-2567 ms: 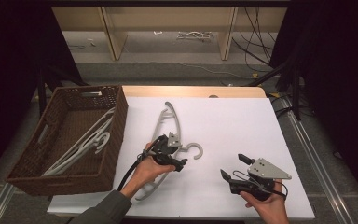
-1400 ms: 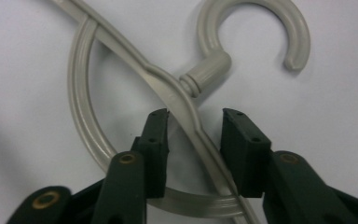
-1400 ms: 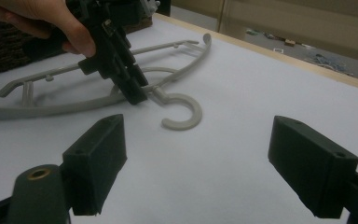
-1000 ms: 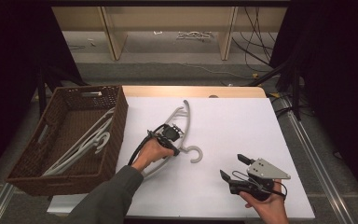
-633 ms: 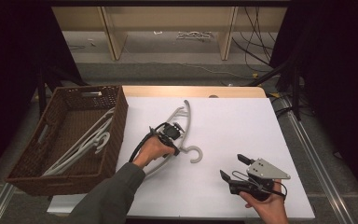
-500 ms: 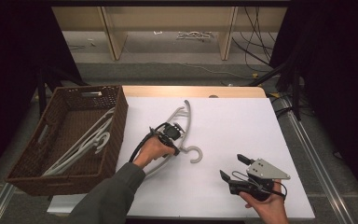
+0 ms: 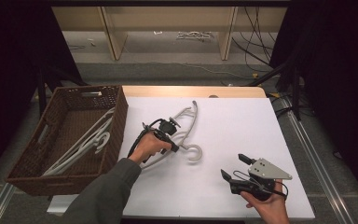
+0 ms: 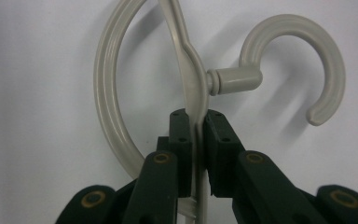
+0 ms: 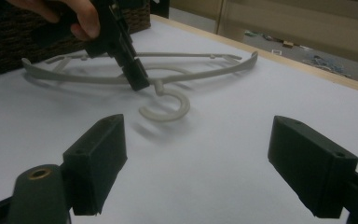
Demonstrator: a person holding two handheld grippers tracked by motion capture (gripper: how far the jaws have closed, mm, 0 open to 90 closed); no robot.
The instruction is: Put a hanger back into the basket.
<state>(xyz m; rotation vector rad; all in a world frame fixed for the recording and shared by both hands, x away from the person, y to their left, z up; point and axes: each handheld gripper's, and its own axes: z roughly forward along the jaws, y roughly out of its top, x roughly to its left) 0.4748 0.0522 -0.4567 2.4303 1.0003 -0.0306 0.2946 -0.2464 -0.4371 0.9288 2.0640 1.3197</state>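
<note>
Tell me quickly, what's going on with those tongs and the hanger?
Left tongs shut on the hanger, beside its hook. Right tongs open, empty, over the white table. Basket at left holds more hangers. Nothing in the way.

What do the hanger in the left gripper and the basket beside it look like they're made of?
The hanger looks like moulded plastic: pale grey, smooth, slightly glossy, with ridged arms and a separate hook on a collar. The basket looks like woven wicker or rattan, dark brown and matte, with a visible weave; it could be a synthetic imitation.
</note>
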